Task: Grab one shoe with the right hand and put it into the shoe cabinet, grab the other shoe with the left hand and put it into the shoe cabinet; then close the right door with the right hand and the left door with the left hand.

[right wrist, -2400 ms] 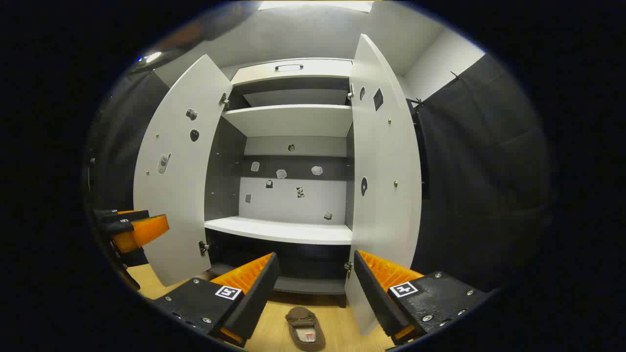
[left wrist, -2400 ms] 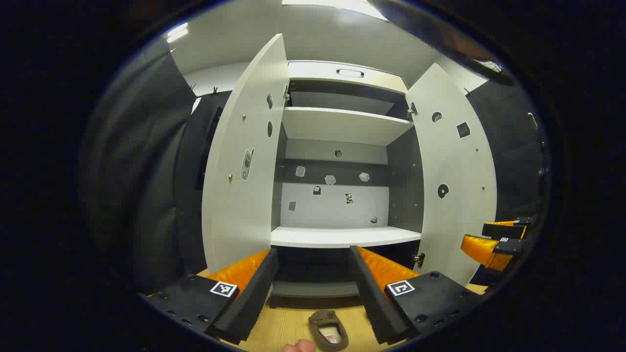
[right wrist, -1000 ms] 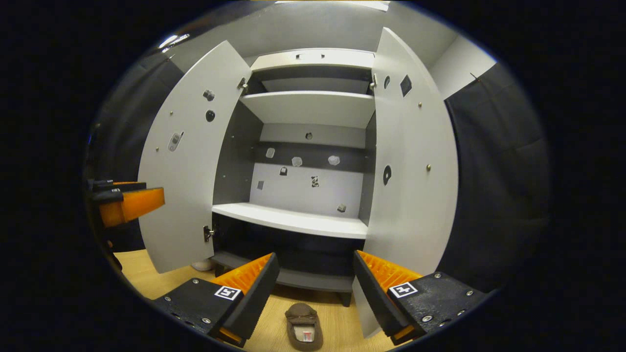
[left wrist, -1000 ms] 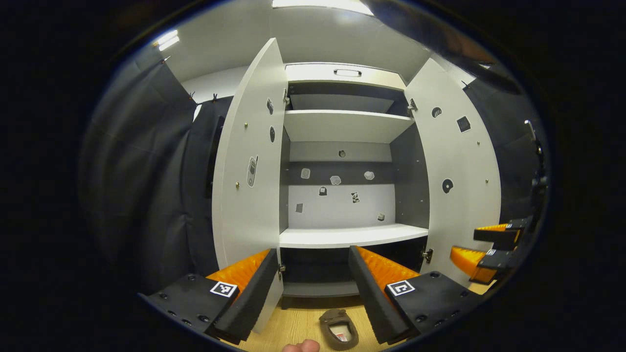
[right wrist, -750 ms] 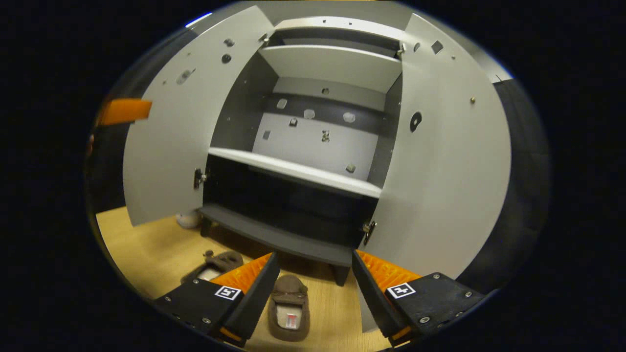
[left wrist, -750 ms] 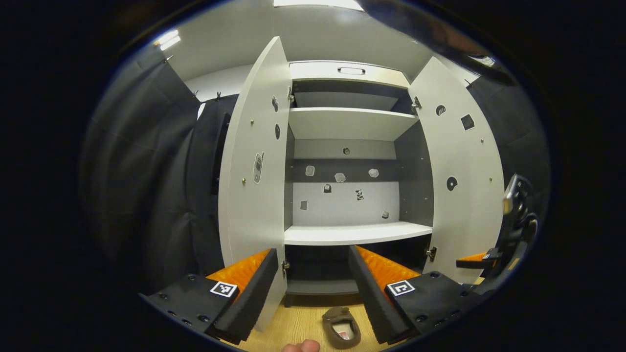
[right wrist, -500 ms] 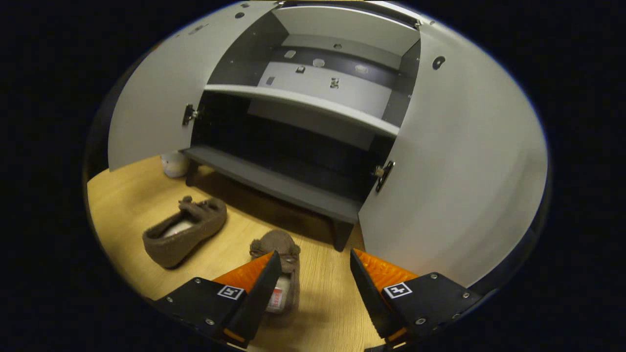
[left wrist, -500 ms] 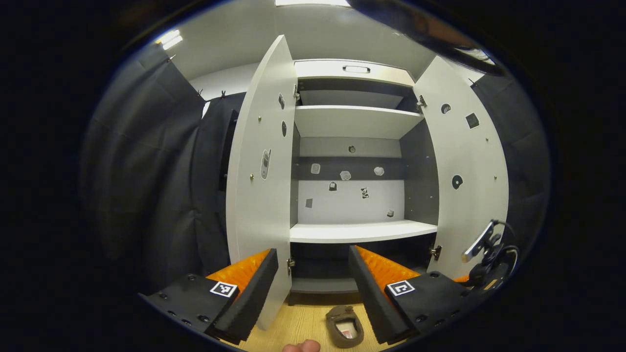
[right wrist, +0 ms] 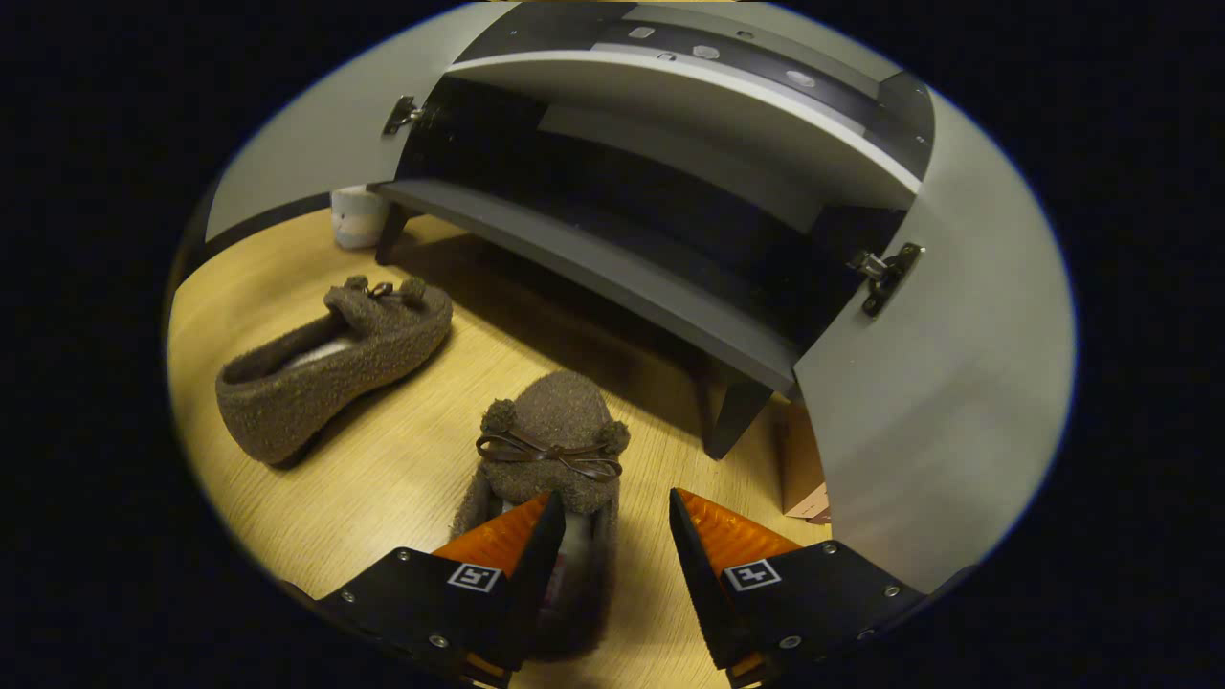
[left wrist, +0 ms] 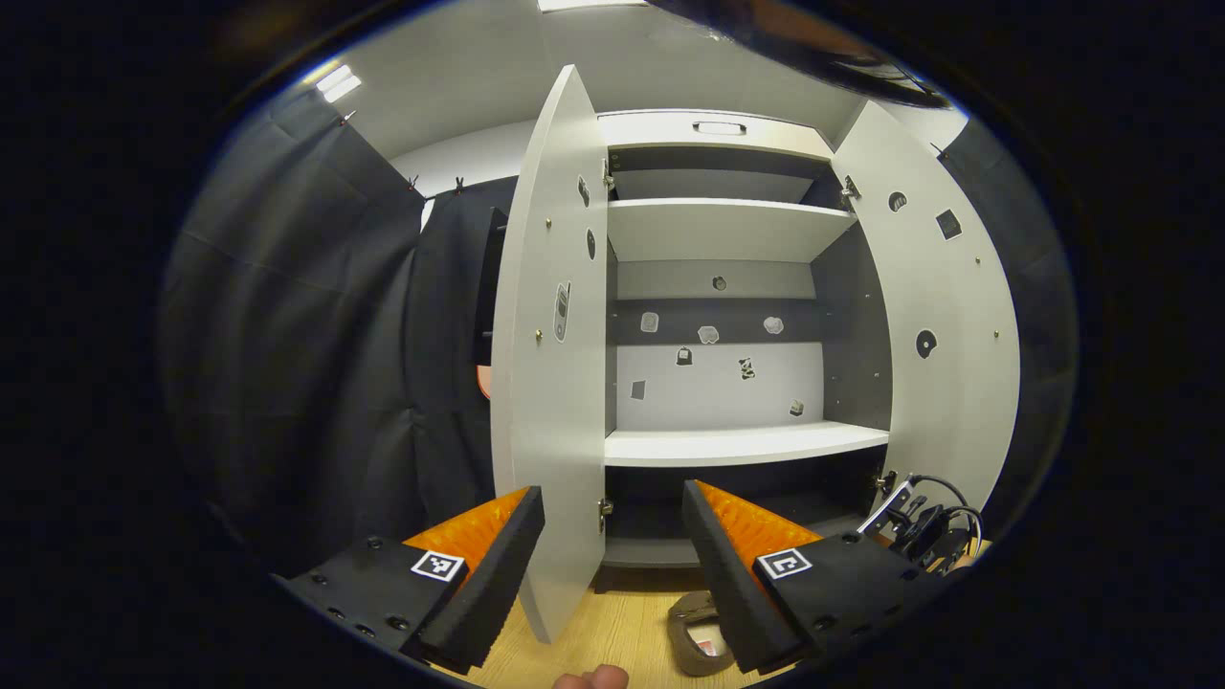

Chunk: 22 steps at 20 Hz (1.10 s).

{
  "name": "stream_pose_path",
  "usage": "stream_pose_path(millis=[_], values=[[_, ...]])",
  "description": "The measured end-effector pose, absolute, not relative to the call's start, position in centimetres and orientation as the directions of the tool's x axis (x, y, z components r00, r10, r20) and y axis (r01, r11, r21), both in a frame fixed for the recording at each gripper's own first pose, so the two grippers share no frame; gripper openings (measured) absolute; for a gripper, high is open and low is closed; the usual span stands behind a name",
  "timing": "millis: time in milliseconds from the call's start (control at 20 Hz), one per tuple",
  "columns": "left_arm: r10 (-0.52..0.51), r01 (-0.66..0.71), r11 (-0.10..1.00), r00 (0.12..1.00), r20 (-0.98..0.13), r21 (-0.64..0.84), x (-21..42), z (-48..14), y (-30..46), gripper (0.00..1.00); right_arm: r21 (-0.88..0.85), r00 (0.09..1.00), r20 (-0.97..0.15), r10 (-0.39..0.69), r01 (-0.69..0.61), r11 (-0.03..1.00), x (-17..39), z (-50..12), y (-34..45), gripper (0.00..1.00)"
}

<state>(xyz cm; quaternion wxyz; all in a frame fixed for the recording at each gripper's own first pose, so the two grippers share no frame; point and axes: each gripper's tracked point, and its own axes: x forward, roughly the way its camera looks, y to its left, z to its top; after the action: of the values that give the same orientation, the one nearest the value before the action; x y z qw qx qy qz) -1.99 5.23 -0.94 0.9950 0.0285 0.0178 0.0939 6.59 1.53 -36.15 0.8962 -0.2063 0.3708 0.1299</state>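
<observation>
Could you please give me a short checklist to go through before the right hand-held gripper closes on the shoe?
1. Right hand-held gripper open: ok.
2. Near shoe between its fingers: not ok; one finger is over the shoe opening, the other out past its side.
3. Fingers low enough to pinch the shoe wall: cannot tell.
4. Other shoe apart from the near one: ok.
5. Right door open, bottom shelf bare where visible: ok.
6. Left hand-held gripper open and away from the grasp: ok.

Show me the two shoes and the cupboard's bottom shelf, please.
Near shoe [right wrist: 555, 421], right gripper view, on its furry toe.
Far shoe [right wrist: 330, 368], right gripper view, on its side.
Bottom shelf [right wrist: 593, 263], right gripper view, on its front edge.
</observation>
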Motion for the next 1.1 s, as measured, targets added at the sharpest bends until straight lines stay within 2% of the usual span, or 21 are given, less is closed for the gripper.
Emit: stream_pose_path(millis=[150, 250, 400, 450, 600, 650, 800, 850, 1000, 1100], values=[[0.191, -0.189, 0.981, 0.981, -0.032, 0.052, -2.1, -1.2, 5.2, 0.95, -0.277, 0.67, -0.738, 0.076, -0.404, 0.872, 6.7, -36.9, 1.6, 0.6], [0.189, -0.187, 0.981, 0.981, -0.04, 0.048, -2.1, -1.3, 5.3, 0.95, -0.268, 0.646, -0.761, 0.06, -0.397, 0.877, 5.7, -36.7, 1.3, 0.58], [0.193, -0.191, 0.981, 0.981, -0.032, 0.039, -2.2, -1.2, 5.3, 0.95, -0.3, 0.695, -0.714, 0.085, -0.414, 0.859, 6.7, -35.9, 1.5, 0.59], [0.188, -0.187, 0.982, 0.982, -0.035, 0.035, -2.2, -1.3, 5.3, 0.95, -0.281, 0.682, -0.724, 0.104, -0.429, 0.859, 6.9, -36.4, 2.1, 0.61], [0.186, -0.184, 0.982, 0.982, -0.035, 0.038, -2.3, -1.3, 5.3, 0.96, -0.244, 0.653, -0.749, 0.117, -0.436, 0.866, 8.4, -38.7, 2.9, 0.57], [0.183, -0.181, 0.983, 0.983, -0.034, 0.037, -2.3, -1.3, 5.3, 0.96, -0.221, 0.634, -0.764, 0.12, -0.431, 0.875, 8.5, -39.5, 3.0, 0.46], [0.177, -0.176, 0.984, 0.984, -0.034, 0.037, -2.3, -1.3, 5.2, 0.95, -0.178, 0.644, -0.76, 0.091, -0.34, 0.923, 9.2, -39.4, 2.4, 0.26], [0.175, -0.174, 0.984, 0.984, -0.036, 0.035, -2.4, -1.4, 5.1, 0.95, -0.147, 0.64, -0.762, 0.1, -0.322, 0.935, 8.9, -39.2, 2.4, 0.08], [0.174, -0.173, 0.984, 0.984, -0.029, 0.036, -2.4, -1.3, 5.2, 0.95, -0.065, 0.674, -0.724, 0.148, -0.28, 0.958, 8.1, -36.8, 3.2, 0.03], [0.171, -0.17, 0.985, 0.985, -0.038, 0.033, -2.4, -1.7, 5.1, 0.94, -0.073, 0.717, -0.686, 0.123, -0.236, 0.969, 7.7, -34.4, 3.1, 0.03]])
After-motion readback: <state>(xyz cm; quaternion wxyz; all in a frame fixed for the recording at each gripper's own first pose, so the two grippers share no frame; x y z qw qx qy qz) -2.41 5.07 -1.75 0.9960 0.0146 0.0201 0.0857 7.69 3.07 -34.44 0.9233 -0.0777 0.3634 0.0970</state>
